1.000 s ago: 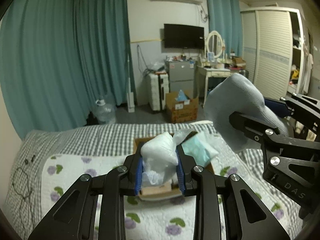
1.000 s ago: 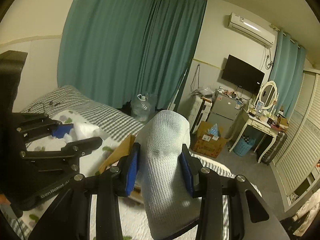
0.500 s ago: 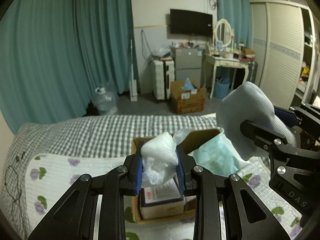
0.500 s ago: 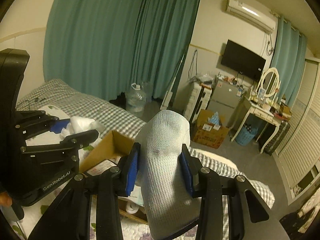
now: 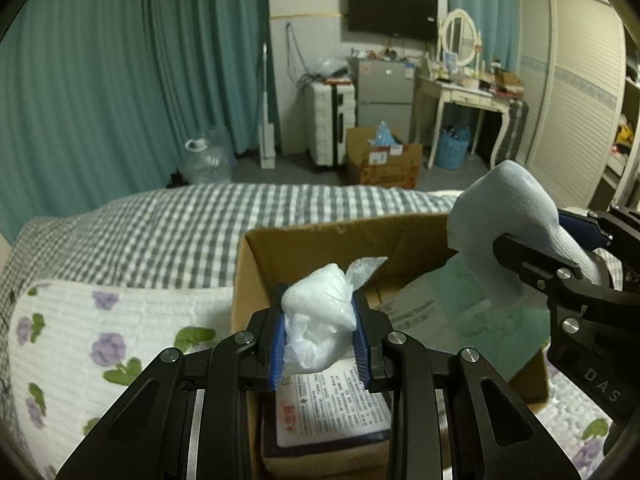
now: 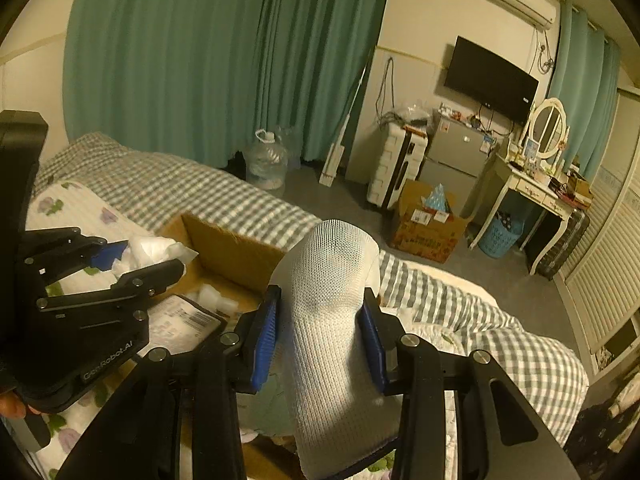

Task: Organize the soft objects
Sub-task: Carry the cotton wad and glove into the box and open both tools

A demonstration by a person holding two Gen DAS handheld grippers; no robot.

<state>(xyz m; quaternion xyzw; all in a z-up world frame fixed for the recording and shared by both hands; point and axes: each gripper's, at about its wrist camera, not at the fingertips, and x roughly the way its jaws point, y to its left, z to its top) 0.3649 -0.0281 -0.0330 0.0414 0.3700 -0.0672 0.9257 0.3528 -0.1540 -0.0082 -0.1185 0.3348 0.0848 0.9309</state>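
While both tools hang over the bed, the floral quilt lies at far left on the gray-checked bedspread. Next rightward, the left gripper is clenched on a crumpled white plastic bag, squeezed btwn its blue pads, w/ a clear twisted tail poking up toward the right. Directly below it sits an open cardboard box resting on the bed; inside, under the bag, lies a packet w/ a printed label, and to the right a pale green pack leans against the box's right side. Further right, the right gripper grasps a light gray knit sock; the sock's rounded end stands up past the fingertips, over the box's right edge & the green pack. In the right wrist view the sock's lower part hangs below the pads.
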